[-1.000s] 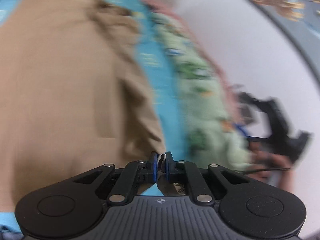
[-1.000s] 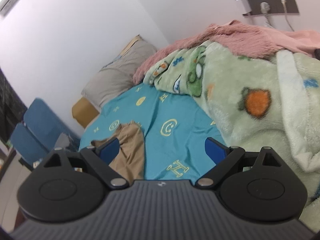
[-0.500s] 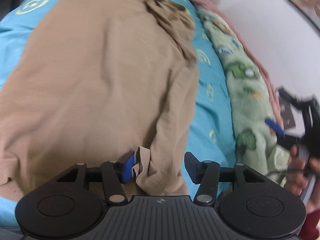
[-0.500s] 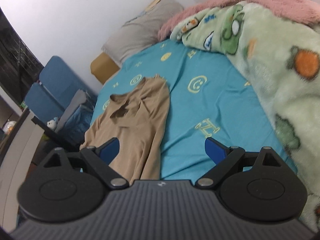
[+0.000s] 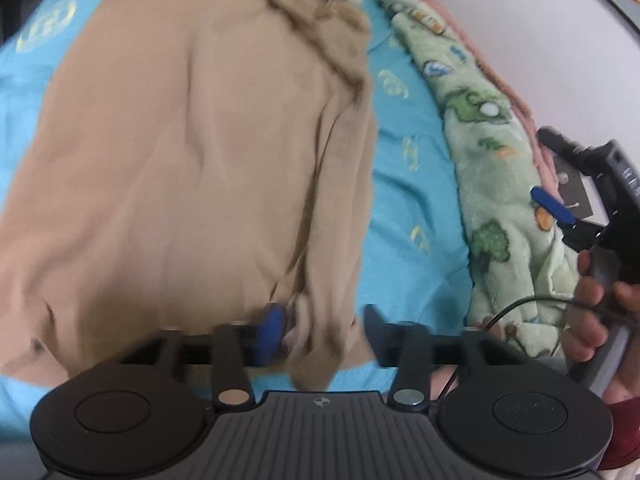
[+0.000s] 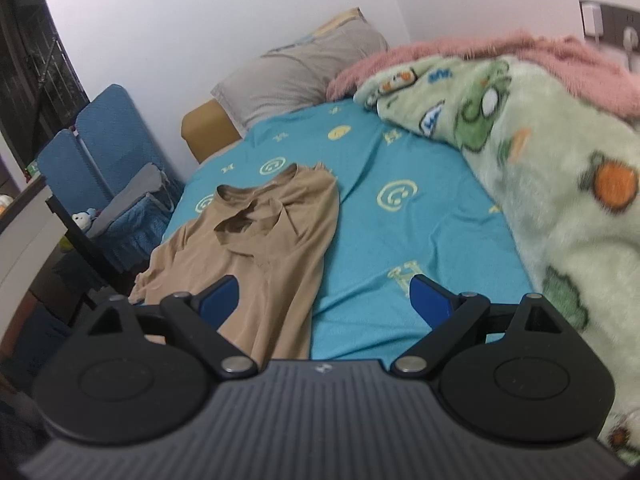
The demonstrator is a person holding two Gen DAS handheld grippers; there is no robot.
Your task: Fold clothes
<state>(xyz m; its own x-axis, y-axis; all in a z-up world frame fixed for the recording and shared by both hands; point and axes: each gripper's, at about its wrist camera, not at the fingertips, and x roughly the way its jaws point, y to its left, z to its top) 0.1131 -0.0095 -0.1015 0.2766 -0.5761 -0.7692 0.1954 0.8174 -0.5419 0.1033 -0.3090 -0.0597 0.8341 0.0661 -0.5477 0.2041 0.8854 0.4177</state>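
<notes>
Tan long-sleeve shirt (image 5: pixel 192 152) lies spread on teal smiley bedsheet (image 6: pixel 400 240), sleeve folded along its right edge. Left gripper (image 5: pixel 320 330) jaws apart, sleeve cuff between them, not clamped. Right gripper (image 6: pixel 324 300) wide open, holding nothing, above sheet beside green fleece blanket (image 6: pixel 560 200)

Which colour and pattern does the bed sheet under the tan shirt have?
The bed sheet is turquoise with yellow smiley faces and letters; it shows best in the right wrist view.

Tan long-sleeved shirt (image 6: pixel 276 236): lies spread on the blue bedsheet, front up, neckline rumpled and pointing toward the pillow. One sleeve lies folded along the body, its cuff (image 5: pixel 316 344) at the near edge.
</notes>
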